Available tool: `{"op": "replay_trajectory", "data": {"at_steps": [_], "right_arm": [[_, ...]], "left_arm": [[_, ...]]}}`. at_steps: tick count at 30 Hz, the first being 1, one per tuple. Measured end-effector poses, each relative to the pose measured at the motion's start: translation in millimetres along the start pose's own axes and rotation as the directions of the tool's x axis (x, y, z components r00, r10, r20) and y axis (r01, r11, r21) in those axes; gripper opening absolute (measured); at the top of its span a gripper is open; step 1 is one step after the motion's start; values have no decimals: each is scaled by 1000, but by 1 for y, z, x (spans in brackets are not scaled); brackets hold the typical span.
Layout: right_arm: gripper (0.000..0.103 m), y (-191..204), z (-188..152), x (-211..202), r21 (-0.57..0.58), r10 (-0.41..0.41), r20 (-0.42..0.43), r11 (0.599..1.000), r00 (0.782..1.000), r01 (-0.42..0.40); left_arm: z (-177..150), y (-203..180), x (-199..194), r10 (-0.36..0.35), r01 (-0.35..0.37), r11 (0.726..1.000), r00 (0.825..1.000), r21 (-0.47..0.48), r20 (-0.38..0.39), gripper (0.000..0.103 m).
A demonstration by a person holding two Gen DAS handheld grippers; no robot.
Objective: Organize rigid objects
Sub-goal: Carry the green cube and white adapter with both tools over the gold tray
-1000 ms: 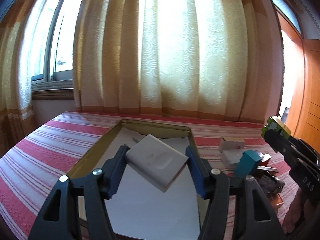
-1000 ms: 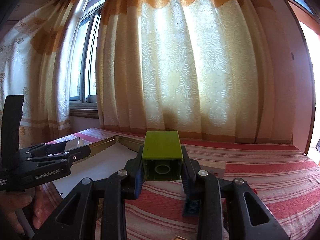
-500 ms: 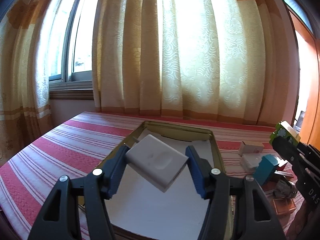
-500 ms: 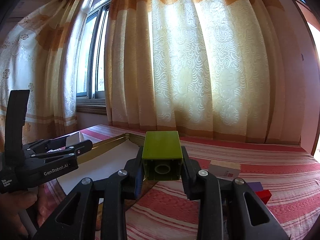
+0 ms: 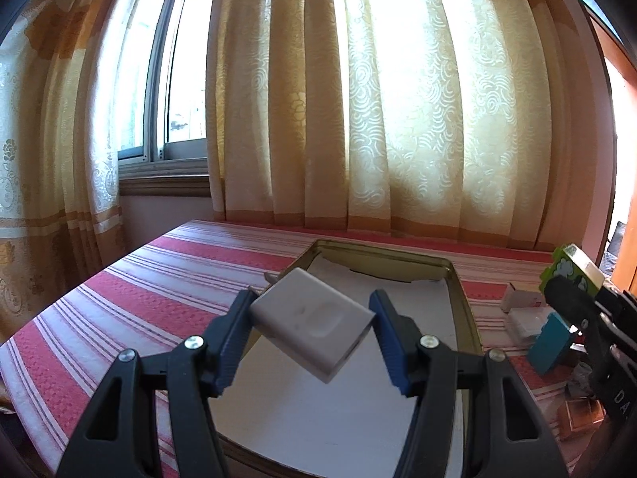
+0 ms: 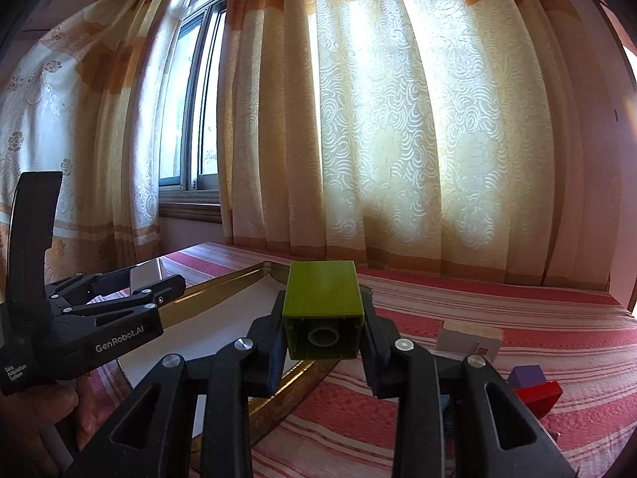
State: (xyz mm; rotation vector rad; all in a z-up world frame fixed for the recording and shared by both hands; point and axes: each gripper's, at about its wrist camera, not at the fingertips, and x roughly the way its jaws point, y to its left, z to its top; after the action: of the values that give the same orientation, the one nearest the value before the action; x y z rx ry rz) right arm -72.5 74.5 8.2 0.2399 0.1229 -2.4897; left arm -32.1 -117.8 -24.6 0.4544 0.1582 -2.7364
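1. Patterned cream-and-orange curtains hang along the far wall.
2. A red-striped cloth covers the worktop.
3. The paper-lined gold tray lies on the worktop.
4. Over the tray, the left hand-held gripper clamps a tilted white charger.
5. At the tray's right rim, the right hand-held gripper squeezes a green block.

"GenRobot.AI" is printed in white on the side of the black plastic left gripper, seen in the right wrist view. "Data Acquisition System" is printed in small white letters near the rear of the same body. In the left wrist view, white letters reading "DA" are seen on the black plastic right gripper, cut off at the frame edge. Red marks on a small white box are too small to be read
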Motion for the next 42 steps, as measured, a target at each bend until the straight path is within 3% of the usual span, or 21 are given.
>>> {"op": "replay_trajectory", "data": {"at_steps": [10,29,42], "right_arm": [[34,10,1,10,-12,19,-22,1000,1000,-20],[34,35,6,43,-67,72,-91,995,993,-78],[34,30,13,84,-24,76,-218,996,973,-83]], "left_arm": [[1,7,6,22,-22,1000,1000,-3,-18,60],[6,10,27,-1,5,999,997,52,-75,60],[27,8,45,-40,58,992,987,115,-154,60]]}}
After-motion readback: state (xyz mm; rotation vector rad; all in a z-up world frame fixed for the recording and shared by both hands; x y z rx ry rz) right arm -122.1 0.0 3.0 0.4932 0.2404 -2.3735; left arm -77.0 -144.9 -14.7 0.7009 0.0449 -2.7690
